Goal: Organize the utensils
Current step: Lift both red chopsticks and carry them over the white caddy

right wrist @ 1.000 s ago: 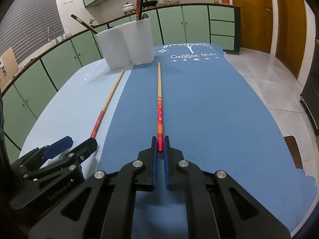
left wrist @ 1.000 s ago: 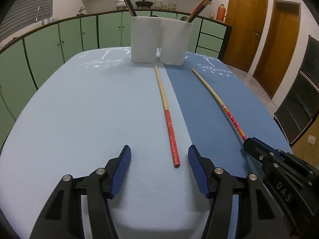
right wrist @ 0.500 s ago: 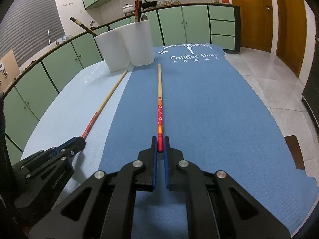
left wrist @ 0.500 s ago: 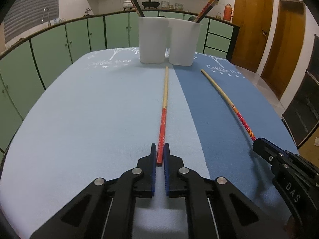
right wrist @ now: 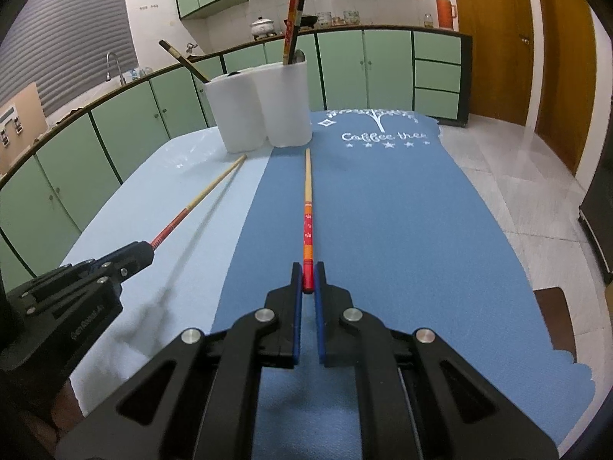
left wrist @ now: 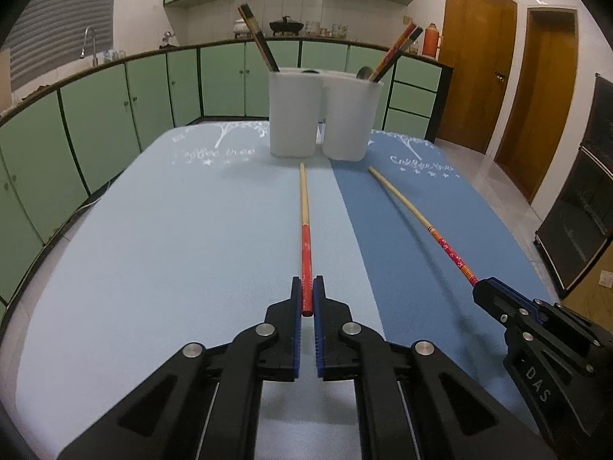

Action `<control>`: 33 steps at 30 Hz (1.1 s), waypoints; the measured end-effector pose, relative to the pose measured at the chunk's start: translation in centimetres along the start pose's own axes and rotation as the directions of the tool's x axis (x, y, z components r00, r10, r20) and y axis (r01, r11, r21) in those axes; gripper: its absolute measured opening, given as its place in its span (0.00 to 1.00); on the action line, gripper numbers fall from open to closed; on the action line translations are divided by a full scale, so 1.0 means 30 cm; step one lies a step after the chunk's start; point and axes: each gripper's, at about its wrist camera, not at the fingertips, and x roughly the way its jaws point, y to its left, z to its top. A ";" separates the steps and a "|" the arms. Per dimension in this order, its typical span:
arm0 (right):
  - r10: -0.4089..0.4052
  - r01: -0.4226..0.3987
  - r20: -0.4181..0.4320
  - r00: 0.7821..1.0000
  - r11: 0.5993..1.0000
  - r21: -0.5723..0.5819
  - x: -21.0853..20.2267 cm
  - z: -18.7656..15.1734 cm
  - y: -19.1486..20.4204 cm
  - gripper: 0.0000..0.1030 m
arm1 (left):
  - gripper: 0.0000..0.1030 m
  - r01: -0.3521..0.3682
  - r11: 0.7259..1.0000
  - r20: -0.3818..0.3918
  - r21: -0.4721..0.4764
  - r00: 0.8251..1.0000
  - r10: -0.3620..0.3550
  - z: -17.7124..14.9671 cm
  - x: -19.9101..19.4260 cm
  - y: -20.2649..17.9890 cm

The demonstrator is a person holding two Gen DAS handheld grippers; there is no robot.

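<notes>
Two grippers on the table, one chopstick each. The left gripper (left wrist: pixel 307 295) has its blue pads pressed in on the red end of the left chopstick (left wrist: pixel 305 226), pinching it right at the tip. That stick runs straight ahead over the light blue mat (left wrist: pixel 153 249), its pale wooden end pointing at the left cup (left wrist: pixel 294 115) and stopping just short of it. There's a shadow line beside the stick in the right wrist view, so it looks raised off the mat, though whether its far tip touches down I cannot tell.

Over on the other side, the right gripper (right wrist: pixel 308 281) is clamped the same way on the red end of the right chopstick (right wrist: pixel 307 207), the one with the orange bands and small flowers. It stretches out over the dark blue mat (right wrist: pixel 402 230) toward the right cup (right wrist: pixel 286 103), pale tip just short of it.

The two white cups stand side by side, touching, at the far end where the mats meet. Dark chopsticks (left wrist: pixel 258 42) lean out of the left cup; red patterned chopsticks (left wrist: pixel 398 51) and a spoon (left wrist: pixel 363 73) sit in the right one.

Green cabinets (left wrist: pixel 95 122) curve round behind, wooden doors (left wrist: pixel 475 76) to the right
</notes>
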 end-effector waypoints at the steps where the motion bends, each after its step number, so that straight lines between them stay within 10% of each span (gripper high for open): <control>1: -0.002 0.002 0.008 1.000 1.000 -0.005 -0.007 0.006 0.001 0.05 | 0.05 0.000 1.000 0.005 0.002 1.000 0.000 0.003 -0.004 0.001; 33: 0.041 -0.035 0.194 0.980 0.999 -0.036 -0.214 0.246 0.013 0.05 | 0.05 0.050 0.999 0.230 -0.016 0.972 -0.045 0.228 -0.234 0.045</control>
